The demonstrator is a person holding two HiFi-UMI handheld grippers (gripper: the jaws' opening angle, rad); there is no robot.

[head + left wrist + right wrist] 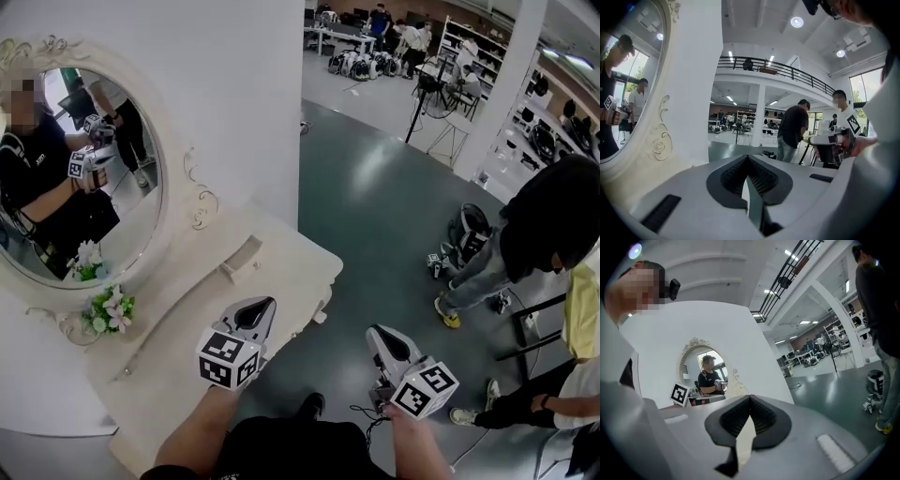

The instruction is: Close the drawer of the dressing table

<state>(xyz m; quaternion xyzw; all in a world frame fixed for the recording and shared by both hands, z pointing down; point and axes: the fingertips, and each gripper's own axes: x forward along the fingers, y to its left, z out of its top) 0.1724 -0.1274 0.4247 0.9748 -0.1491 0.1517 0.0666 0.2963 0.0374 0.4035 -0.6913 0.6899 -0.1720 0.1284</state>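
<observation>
The white dressing table [281, 272] with its oval mirror [70, 173] stands at the left of the head view. A small white knob [320, 317] sticks out below the table's front edge; the drawer front itself is hidden under the top. My left gripper [270, 302] hovers over that front edge, shut and empty. My right gripper [372, 330] is off the table over the grey floor, also shut with nothing in it. In the left gripper view the left gripper [748, 157] points past the mirror frame [656, 140]. The right gripper [750, 397] faces the mirror [705, 369].
A flower posy [111, 312] and a low raised piece [242, 257] sit on the table top. People [548, 234] stand at the right by bags [466, 234] on the floor. A cable [361, 410] lies near my feet.
</observation>
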